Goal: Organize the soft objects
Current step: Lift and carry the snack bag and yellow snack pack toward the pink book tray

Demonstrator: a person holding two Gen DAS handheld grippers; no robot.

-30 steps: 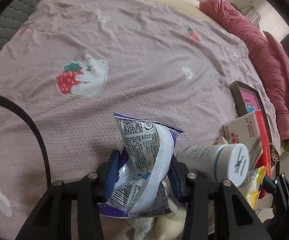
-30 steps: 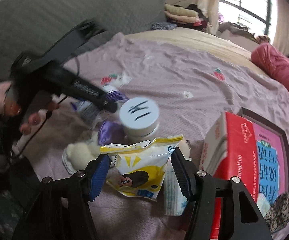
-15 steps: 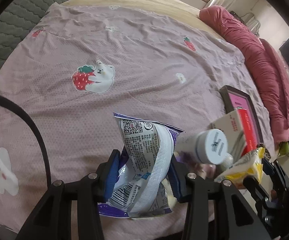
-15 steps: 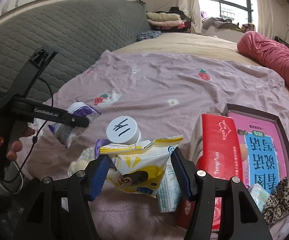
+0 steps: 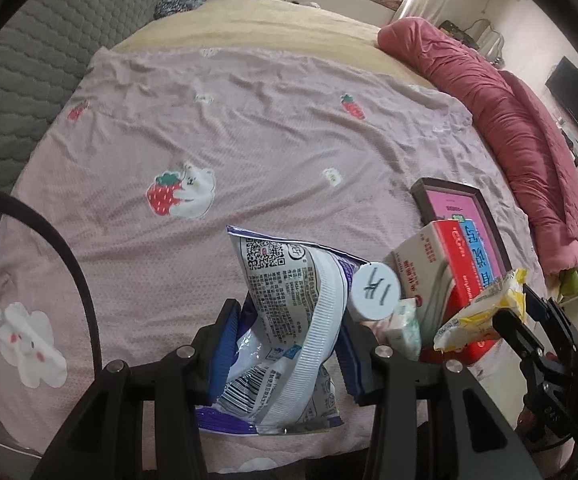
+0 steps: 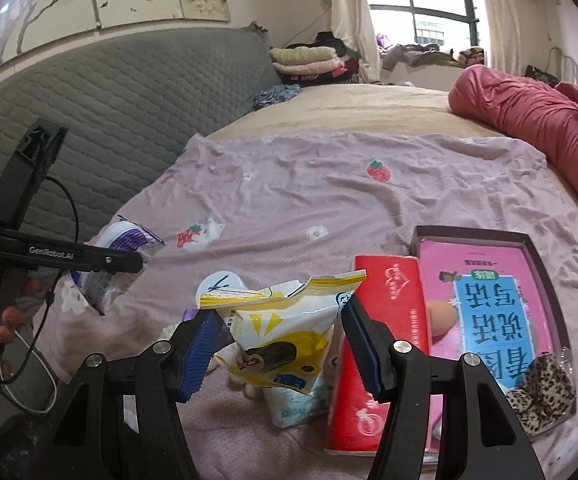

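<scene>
Pink bedding printed with strawberries and bears (image 5: 249,152) covers the bed and fills most of both views, with a grey quilted headboard (image 6: 129,92) at the upper left and a rolled red duvet (image 5: 529,140) along the right edge.

Low in the centre of the left wrist view, the left gripper (image 5: 285,356) pinches a purple and white snack bag (image 5: 289,320). Both blue pads press into the bag's crumpled sides; its sealed top edge with a QR code stands up above the fingertips, and its bottom hangs below them, clear of the bedding.

Low in the centre of the right wrist view, the right gripper (image 6: 277,344) holds a yellow and white snack bag (image 6: 285,328) between its pads. The left pad presses the bag's side and the right pad touches its upper corner; the torn top flares above the fingertips.

Behind the yellow bag on the bed lie a white round lid with dark marks (image 6: 221,280), a pale green tissue pack (image 6: 293,404), and a red box (image 6: 389,320) just to the right. Beside the red box sits a dark tray holding a pink and blue book (image 6: 485,292), with a leopard-print cloth (image 6: 545,388) at its near corner.

At the left of the right wrist view, the left gripper's black body crosses the frame with the purple bag at its tip, and a person's fingers (image 6: 5,316) grip its handle.
</scene>
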